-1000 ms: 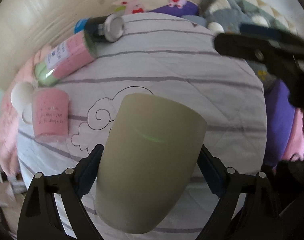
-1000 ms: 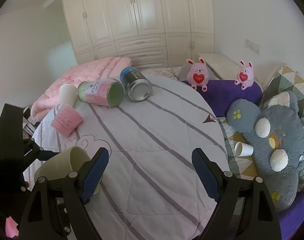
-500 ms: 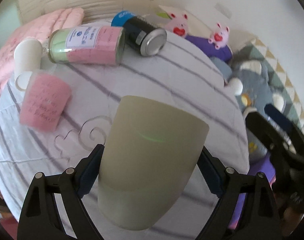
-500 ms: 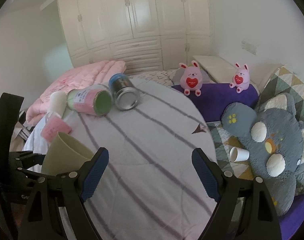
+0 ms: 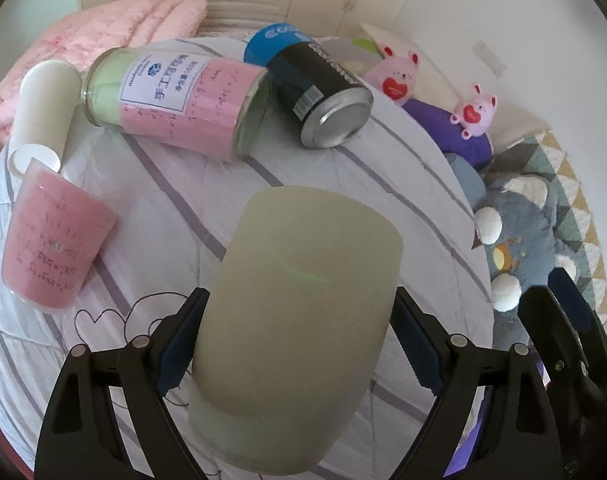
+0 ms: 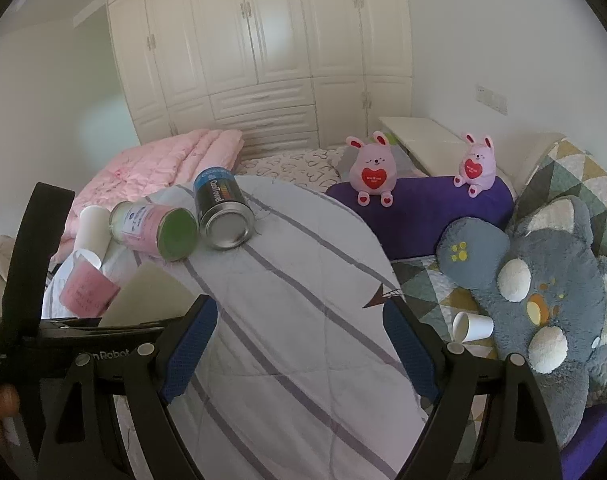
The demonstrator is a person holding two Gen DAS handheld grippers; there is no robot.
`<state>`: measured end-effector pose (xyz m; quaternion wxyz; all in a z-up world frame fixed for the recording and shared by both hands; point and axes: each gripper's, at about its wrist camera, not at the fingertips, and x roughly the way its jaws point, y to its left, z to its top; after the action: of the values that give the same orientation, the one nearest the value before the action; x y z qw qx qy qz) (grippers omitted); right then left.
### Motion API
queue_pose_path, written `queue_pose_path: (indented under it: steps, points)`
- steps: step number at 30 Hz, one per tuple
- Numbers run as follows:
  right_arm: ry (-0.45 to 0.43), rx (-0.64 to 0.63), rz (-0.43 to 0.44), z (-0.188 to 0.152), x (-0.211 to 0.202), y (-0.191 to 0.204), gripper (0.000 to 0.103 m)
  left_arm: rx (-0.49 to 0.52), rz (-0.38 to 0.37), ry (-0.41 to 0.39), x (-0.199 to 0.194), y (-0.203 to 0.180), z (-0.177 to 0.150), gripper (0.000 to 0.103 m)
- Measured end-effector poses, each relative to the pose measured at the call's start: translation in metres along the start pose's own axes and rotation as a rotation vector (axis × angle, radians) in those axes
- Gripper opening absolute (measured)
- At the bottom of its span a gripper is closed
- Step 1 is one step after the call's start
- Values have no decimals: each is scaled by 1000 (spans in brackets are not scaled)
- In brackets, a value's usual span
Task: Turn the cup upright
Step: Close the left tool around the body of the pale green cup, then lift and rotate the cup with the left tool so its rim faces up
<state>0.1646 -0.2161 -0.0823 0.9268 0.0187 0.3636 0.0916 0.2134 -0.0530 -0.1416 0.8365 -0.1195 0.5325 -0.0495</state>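
Note:
My left gripper is shut on a pale olive cup, gripping its sides and holding it above the striped white quilt. The cup's closed base points away from the camera and its mouth is hidden. In the right wrist view the cup shows at the left, tilted, held by the left gripper's black body. My right gripper is open and empty over the quilt, to the right of the cup.
A pink cup, a white paper cup, a pink-green jar and a black can lie on the quilt's far side. Pink bunnies, a grey plush and a small paper cup lie at the right.
My left gripper has swung with the cup, so the jar, can and pink cup now sit nearer and more central in its view. The right gripper pulled back slightly.

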Motion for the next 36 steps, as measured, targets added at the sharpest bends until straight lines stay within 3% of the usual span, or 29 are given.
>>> queue_pose_path:
  steps: [6, 10, 15, 22, 27, 33, 36]
  points:
    - [9, -4, 15, 0, 4, 7, 86, 17, -16, -3, -10, 2, -3, 91]
    - [-8, 8, 13, 4, -5, 8, 86, 27, -73, -22, -26, 3, -8, 91]
    - [-37, 19, 22, 10, -24, 14, 86, 76, -86, -60, -55, 10, -17, 93]
    - [-67, -17, 69, 13, -50, 47, 86, 180, 39, -220, -112, 26, -39, 99]
    - [-80, -42, 116, 11, -65, 72, 86, 167, 91, -351, -149, 51, -54, 103]
    - [-34, 4, 161, 10, -68, 83, 86, 217, 195, -399, -165, 62, -68, 103]
    - [-10, 24, 157, 9, -65, 87, 86, 226, 209, -415, -168, 67, -73, 103]
